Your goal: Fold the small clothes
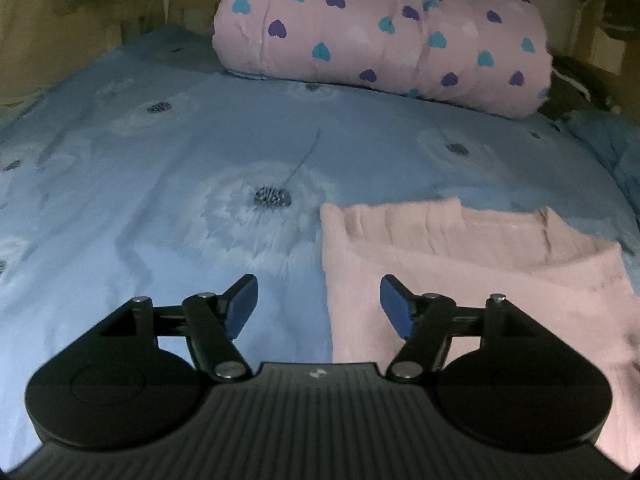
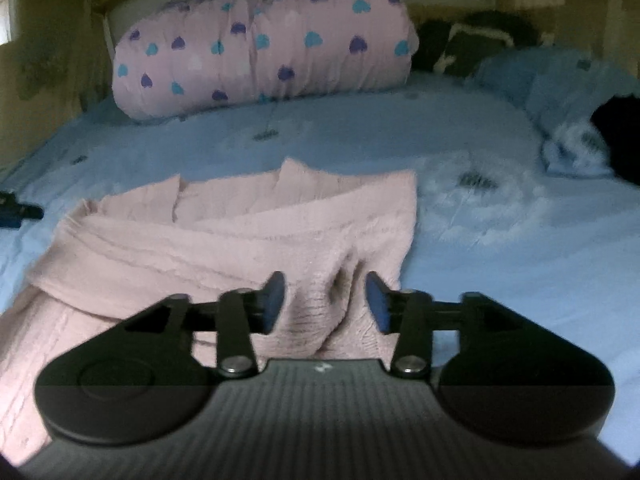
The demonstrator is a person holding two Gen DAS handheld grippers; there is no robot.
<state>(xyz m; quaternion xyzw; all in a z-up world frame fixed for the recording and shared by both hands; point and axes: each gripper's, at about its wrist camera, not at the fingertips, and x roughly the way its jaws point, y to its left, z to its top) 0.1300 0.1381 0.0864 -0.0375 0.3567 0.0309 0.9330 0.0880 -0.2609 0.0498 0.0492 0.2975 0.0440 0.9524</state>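
Note:
A pink knitted garment [image 2: 224, 240] lies folded over on the blue bedspread [image 2: 500, 280]. In the left wrist view the same garment [image 1: 460, 280] fills the lower right. My left gripper [image 1: 318, 282] is open above the garment's left edge; one blue pad [image 1: 240, 308] is over the bedspread, the other over the knit, and nothing is between them. My right gripper [image 2: 325, 280] stands open over the garment's near right corner. A raised wrinkle of knit sits in the gap between its fingers, and the pads do not press on it.
A rolled pink quilt with blue and purple hearts [image 1: 380, 32] lies across the far end of the bed [image 1: 160, 200]. Dark clothes [image 2: 472, 44] and a crumpled blue cover [image 2: 568, 92] sit at the far right. A wall borders the bed's left side.

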